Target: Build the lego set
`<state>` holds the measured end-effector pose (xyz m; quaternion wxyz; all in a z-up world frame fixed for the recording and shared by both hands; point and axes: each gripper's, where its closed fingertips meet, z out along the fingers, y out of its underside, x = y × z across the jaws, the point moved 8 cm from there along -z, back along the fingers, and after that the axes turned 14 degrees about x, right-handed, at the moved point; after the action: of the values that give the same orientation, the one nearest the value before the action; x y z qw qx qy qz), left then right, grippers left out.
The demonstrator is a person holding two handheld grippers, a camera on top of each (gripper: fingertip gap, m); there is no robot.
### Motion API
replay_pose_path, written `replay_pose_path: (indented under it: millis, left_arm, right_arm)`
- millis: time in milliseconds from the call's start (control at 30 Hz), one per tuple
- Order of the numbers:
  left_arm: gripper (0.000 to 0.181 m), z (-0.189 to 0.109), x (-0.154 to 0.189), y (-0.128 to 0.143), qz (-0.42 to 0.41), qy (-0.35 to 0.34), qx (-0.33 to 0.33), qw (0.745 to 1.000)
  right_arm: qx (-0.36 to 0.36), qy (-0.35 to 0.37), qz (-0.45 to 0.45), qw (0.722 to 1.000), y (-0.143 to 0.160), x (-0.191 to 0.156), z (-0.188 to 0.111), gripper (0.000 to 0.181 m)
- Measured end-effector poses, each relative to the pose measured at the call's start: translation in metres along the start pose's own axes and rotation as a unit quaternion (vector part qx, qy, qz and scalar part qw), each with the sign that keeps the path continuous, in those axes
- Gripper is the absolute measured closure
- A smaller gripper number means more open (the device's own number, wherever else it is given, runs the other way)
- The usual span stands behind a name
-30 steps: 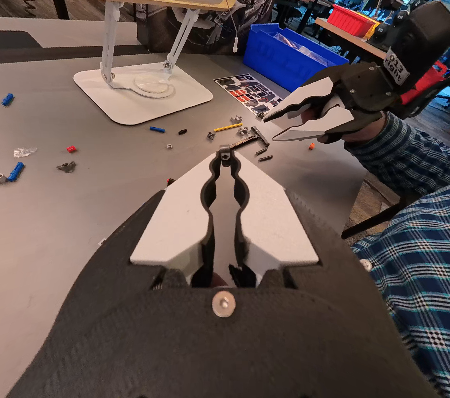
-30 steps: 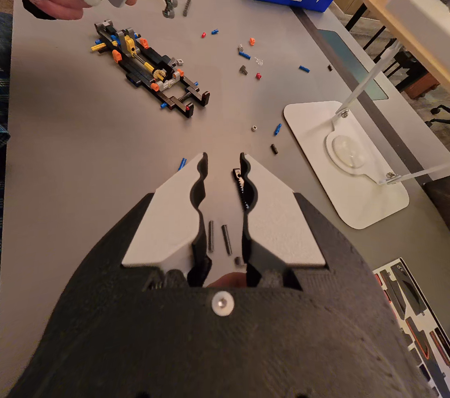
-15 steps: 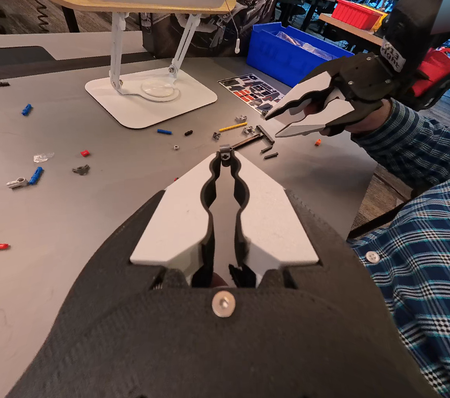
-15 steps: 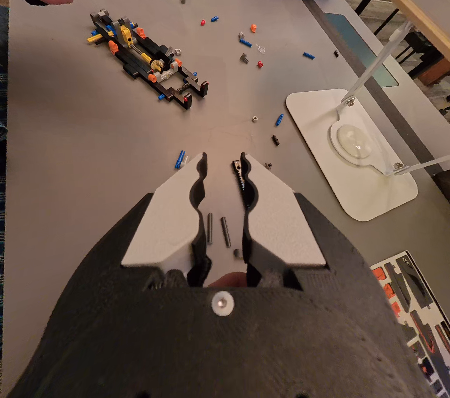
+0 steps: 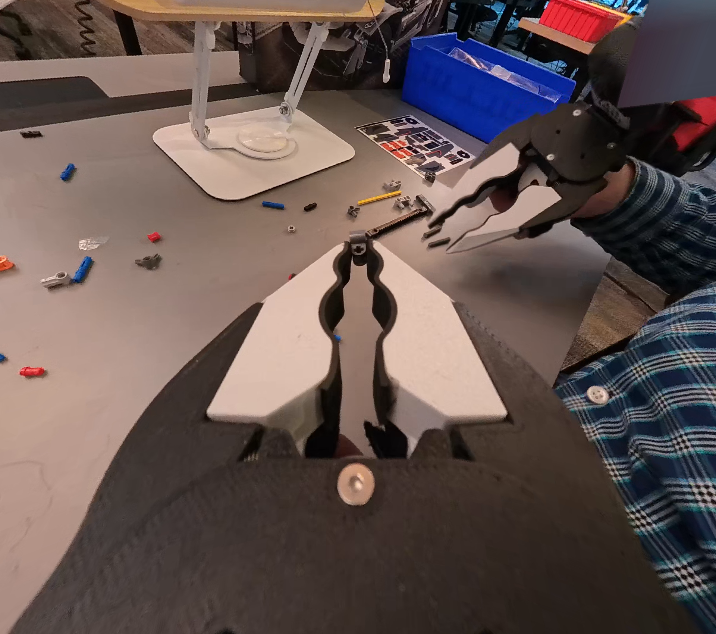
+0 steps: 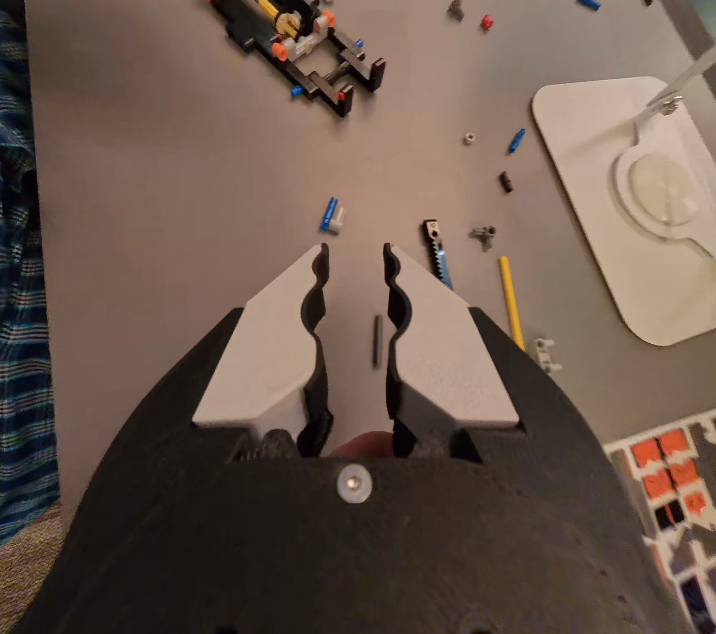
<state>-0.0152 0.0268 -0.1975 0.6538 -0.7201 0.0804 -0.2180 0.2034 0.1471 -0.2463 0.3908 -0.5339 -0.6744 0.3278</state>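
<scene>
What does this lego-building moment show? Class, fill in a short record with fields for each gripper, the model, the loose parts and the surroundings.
left gripper: shut on small grey connector
right gripper: open, empty, low over dark axle
model: partly built chassis on grey table
loose parts: toothed rack, yellow axle, blue pins, red pieces
surroundings: white stand base, blue bin, sticker sheet
</scene>
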Motion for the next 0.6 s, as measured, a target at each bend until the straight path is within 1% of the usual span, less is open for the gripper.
replay_pose_path:
  millis: [67,167,233,333,400,467,533,600]
  left_arm:
    - [0.175,-0.001,0.0,0.002,0.0,-0.001,-0.002,1.0]
    - [0.175,-0.003,0.0,0.005,-0.006,0.0,-0.002,1.0]
    - [0.175,-0.003,0.0,0.007,-0.008,0.002,-0.003,1.0]
    - [0.175,-0.003,-0.002,0.009,-0.01,0.004,-0.004,1.0]
    - [0.175,-0.003,-0.003,0.009,-0.011,0.004,-0.002,1.0]
    - [0.175,-0.004,-0.003,0.008,-0.011,0.003,0.0,1.0]
    - [0.175,-0.005,-0.004,0.008,-0.013,0.003,0.001,1.0]
    - [0.175,-0.005,-0.005,0.009,-0.015,0.003,0.001,1.0]
  right_arm:
    - [0.0,-0.013,0.008,1.0,0.001,-0.006,0.006,0.156]
    - [-0.019,-0.022,0.015,0.999,0.006,-0.011,0.017,0.156]
    - [-0.033,-0.023,0.002,0.999,0.009,-0.014,0.024,0.155]
    - [-0.034,-0.029,-0.005,0.999,0.007,-0.018,0.034,0.156]
    - [-0.023,-0.026,-0.019,0.999,0.002,-0.018,0.037,0.162]
    - [-0.017,-0.05,-0.01,0.999,-0.001,-0.022,0.038,0.164]
    - [-0.018,-0.049,-0.017,0.999,0.0,-0.024,0.04,0.166]
    - [-0.03,-0.036,-0.026,0.999,0.003,-0.024,0.043,0.164]
